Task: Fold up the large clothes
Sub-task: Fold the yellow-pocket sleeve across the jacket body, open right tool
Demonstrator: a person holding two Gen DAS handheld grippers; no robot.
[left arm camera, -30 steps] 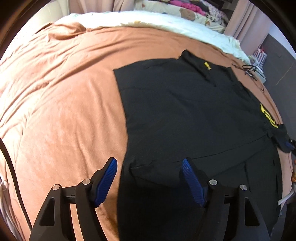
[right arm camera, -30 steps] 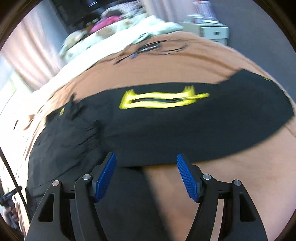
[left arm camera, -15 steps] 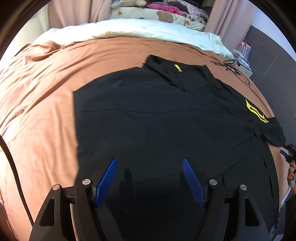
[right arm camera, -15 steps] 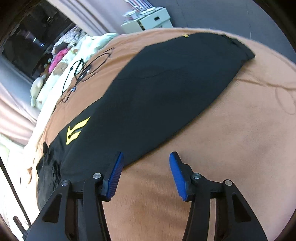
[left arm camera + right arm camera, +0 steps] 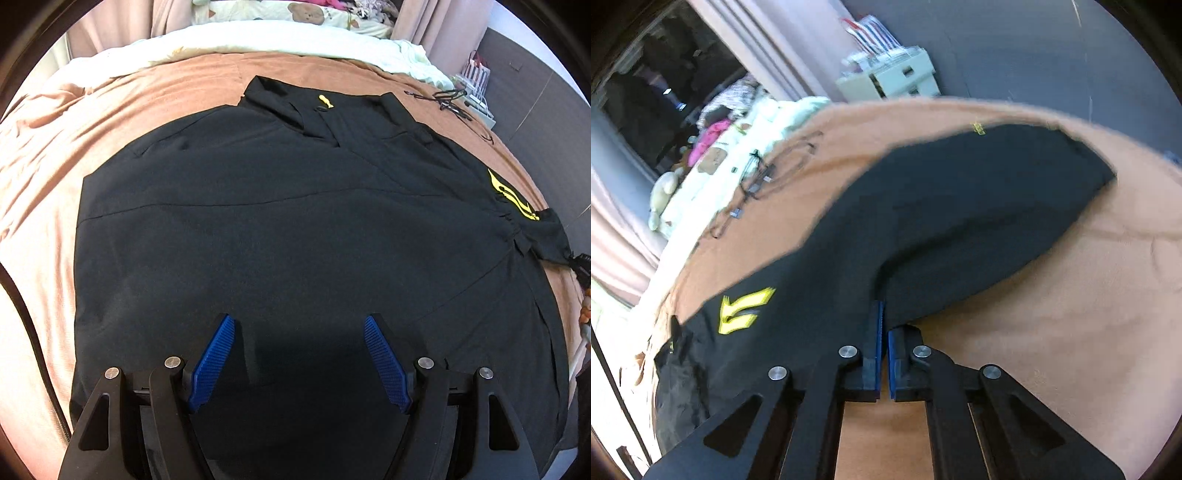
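Right gripper [image 5: 881,325] has just closed, pinching the near edge of the black jacket's [image 5: 280,229] sleeve [image 5: 960,206], likely to fold it inward, while left gripper [image 5: 300,356] hangs wide open, empty, over the jacket body spread flat on the bed [image 5: 55,155].

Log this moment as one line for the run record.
stage: first sleeve fold | right gripper: just closed on sleeve edge | left gripper: open over shirt, holding nothing | bed: shirt flat
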